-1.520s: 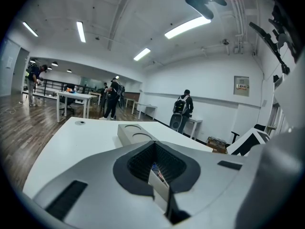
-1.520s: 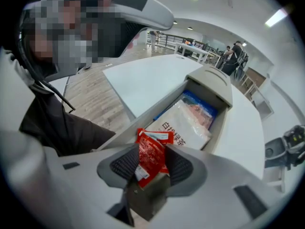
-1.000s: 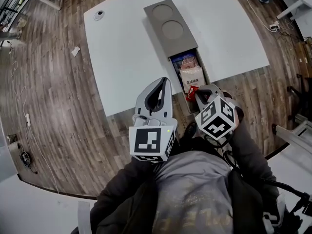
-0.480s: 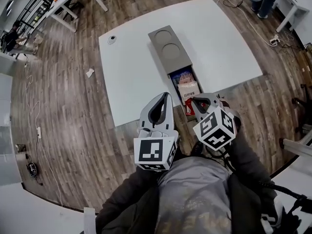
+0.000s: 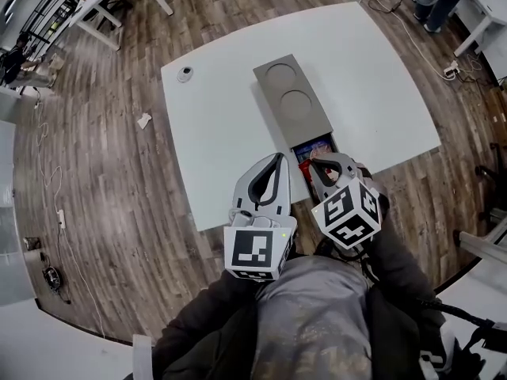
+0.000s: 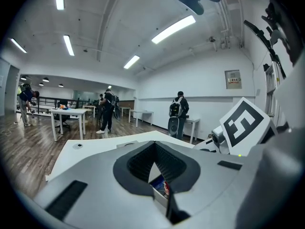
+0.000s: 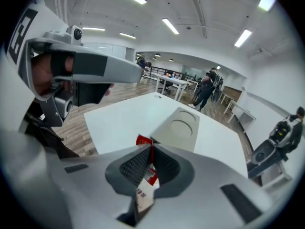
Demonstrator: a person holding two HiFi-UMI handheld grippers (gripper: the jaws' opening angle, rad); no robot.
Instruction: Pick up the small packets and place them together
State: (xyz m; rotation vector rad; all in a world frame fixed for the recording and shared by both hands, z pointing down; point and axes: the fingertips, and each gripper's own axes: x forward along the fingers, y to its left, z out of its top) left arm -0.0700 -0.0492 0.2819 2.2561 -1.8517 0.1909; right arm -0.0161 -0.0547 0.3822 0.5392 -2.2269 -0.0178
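The small packet (image 7: 150, 176), red and white, is pinched edge-on between the jaws of the right tool (image 7: 148, 149), which are closed almost fully on it. Its red corner pokes out past the tips and its white end hangs back under the tool, so its long axis runs along the jaws. It is held in the air, clear of the white worktop (image 5: 214, 133) and close to that worktop's near edge.

Just ahead of and below the right tool lies the open compartment (image 5: 335, 141) at the near end of a long grey box (image 5: 289, 93), with more packets (image 5: 315, 144), blue and red, lying in it. The left tool (image 5: 276, 163) is just beside the right one, on its left. Its jaws are pressed together with nothing between them.

The right hand looks the nearer to the compartment, while the bare worktop left of the box lies ahead of the left tool. Where the packets are meant to be gathered cannot be told.
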